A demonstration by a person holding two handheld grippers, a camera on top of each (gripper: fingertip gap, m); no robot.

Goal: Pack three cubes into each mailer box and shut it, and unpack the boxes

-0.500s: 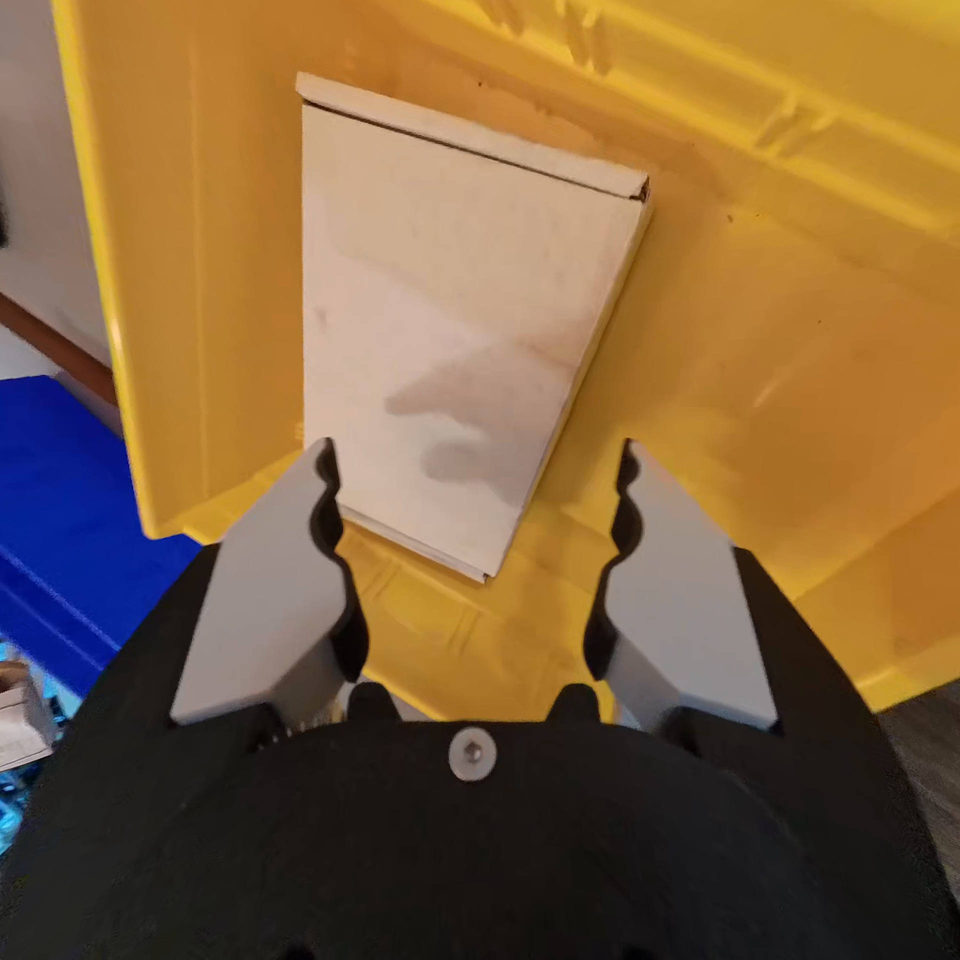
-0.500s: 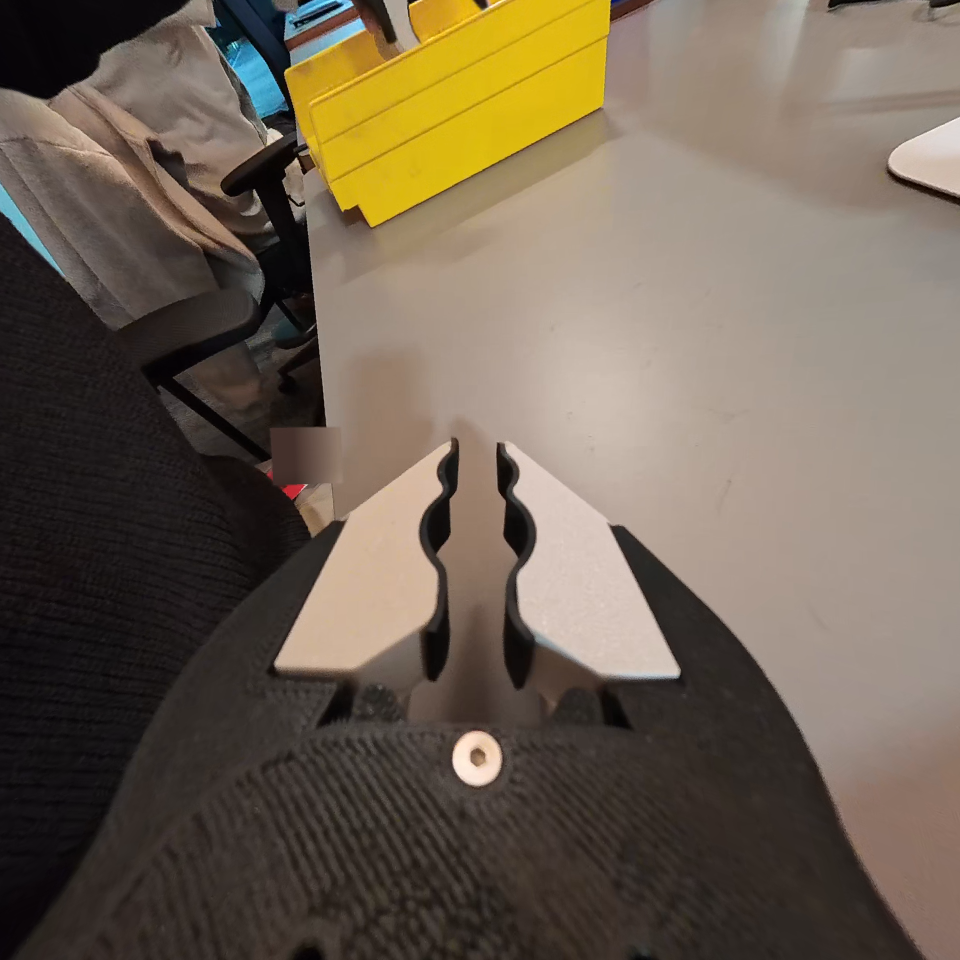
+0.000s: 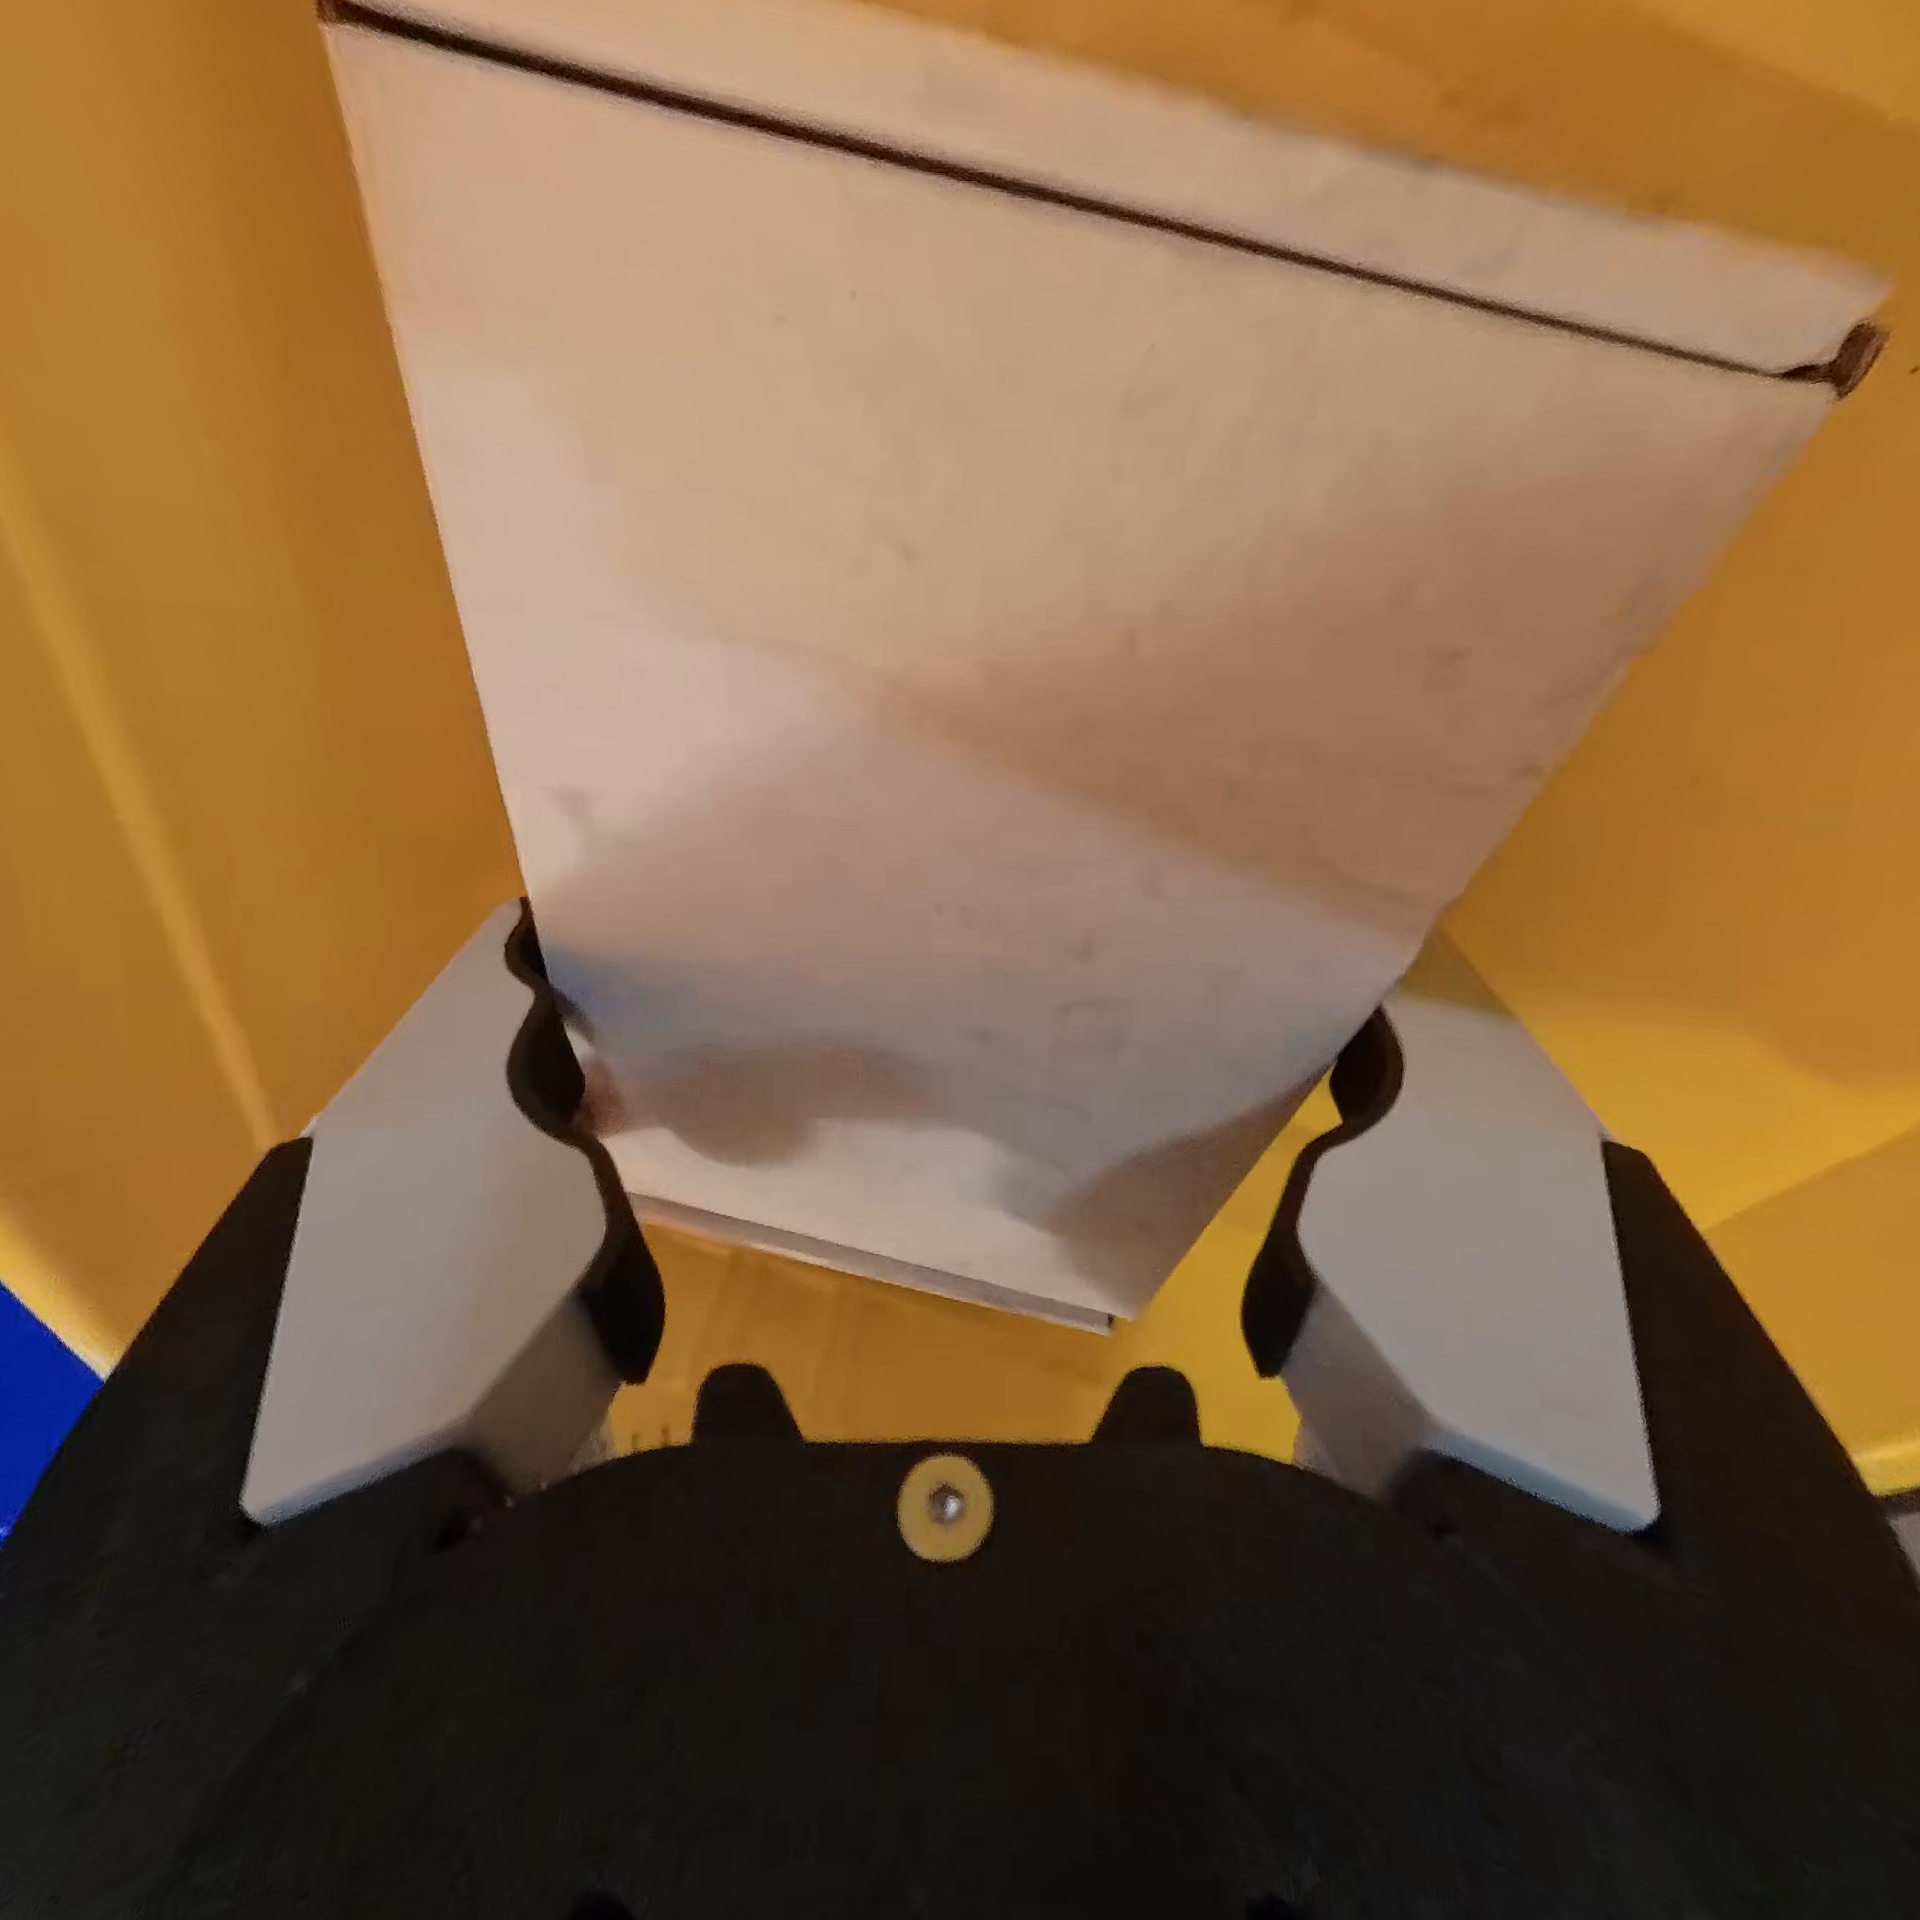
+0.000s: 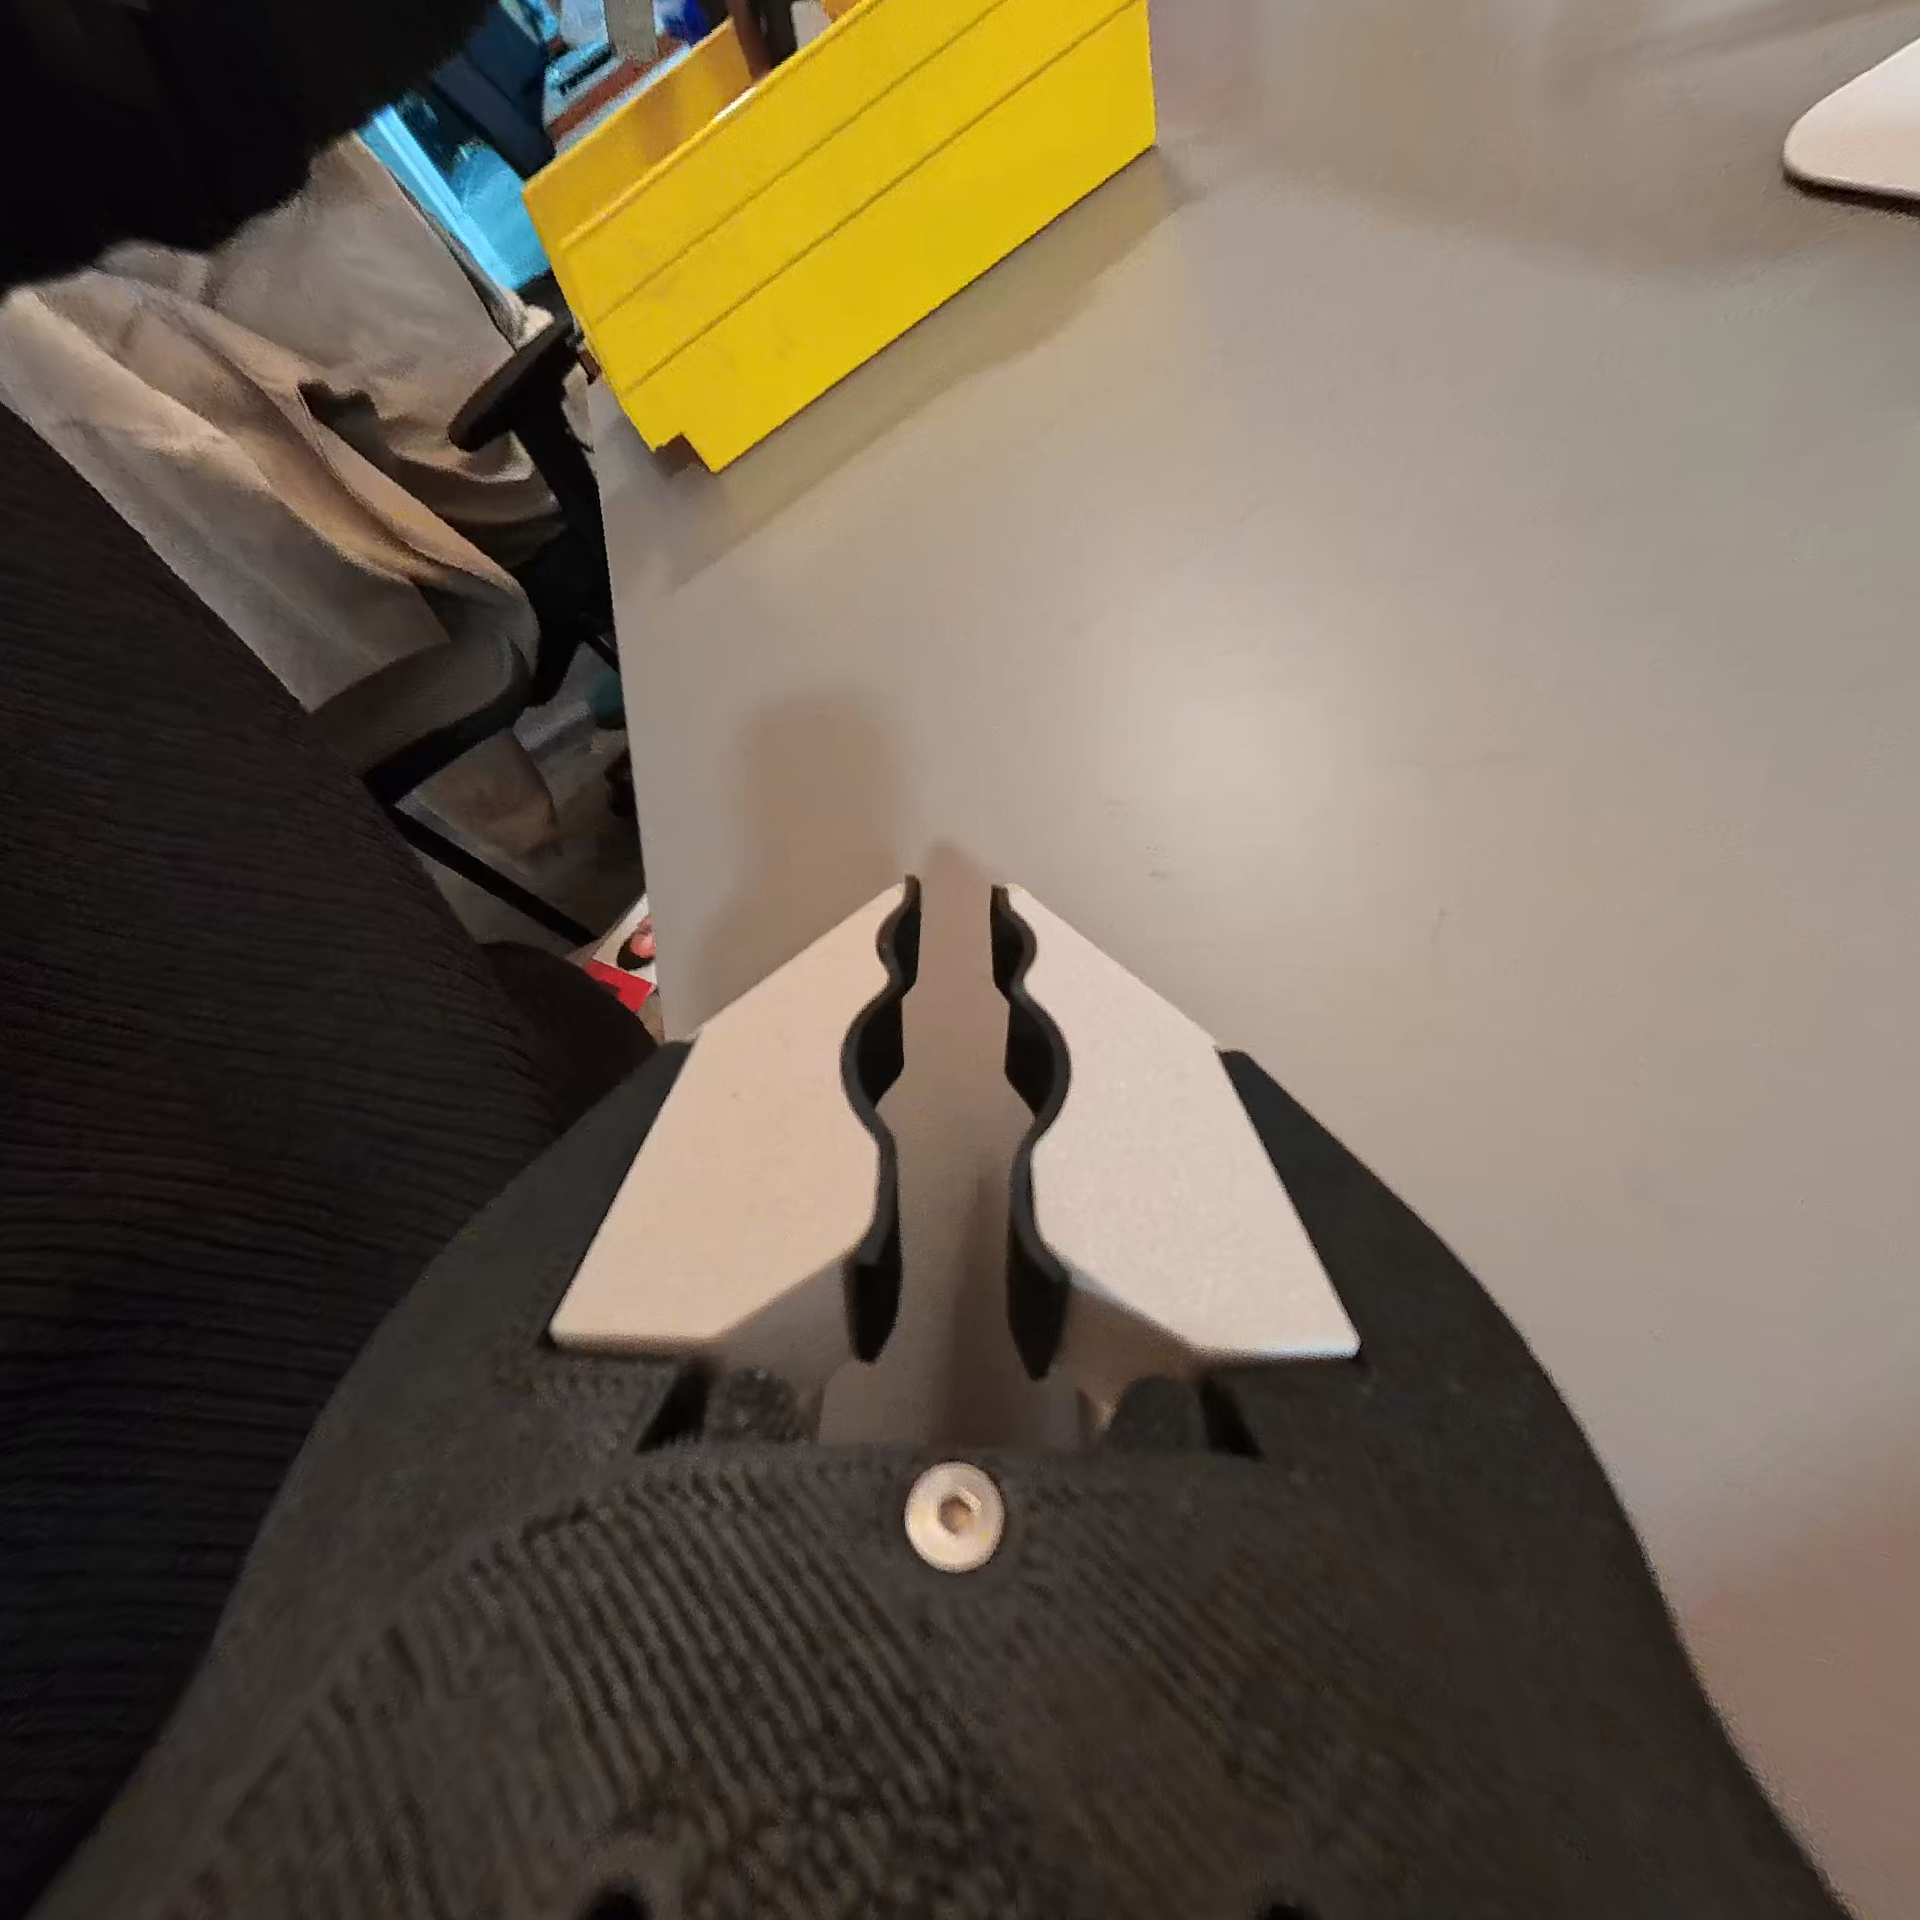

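Left gripper (image 3: pixel 951 997), spread wide inside the yellow bin (image 3: pixel 1714 831), straddles the near end of the white mailer box (image 3: pixel 935 623). That box lies flat and closed on the bin floor, its long axis running away from the camera and leaning slightly right, with the flap seam across its far end. Half a second ago the box lay well ahead of the fingertips; now it fills most of the left wrist view and its near end sits between the fingers. The left fingertip pad (image 3: pixel 540 1039) touches the box's left edge, while the right finger (image 3: pixel 1455 1195) is just beside the right edge; contact there cannot be told. The jaws have not clamped.

From the right wrist view, the grey desk (image 4: pixel 1351 675) carries the same yellow bin (image 4: pixel 852 239) at its far left corner, and a white rounded object (image 4: pixel 1860 145) shows at the far right edge. Since the earlier frame this view has shifted a little nearer the bin. The right gripper (image 4: pixel 954 888) hovers over the bare desk, holding nothing, its jaws nearly together with only a narrow slit between them.
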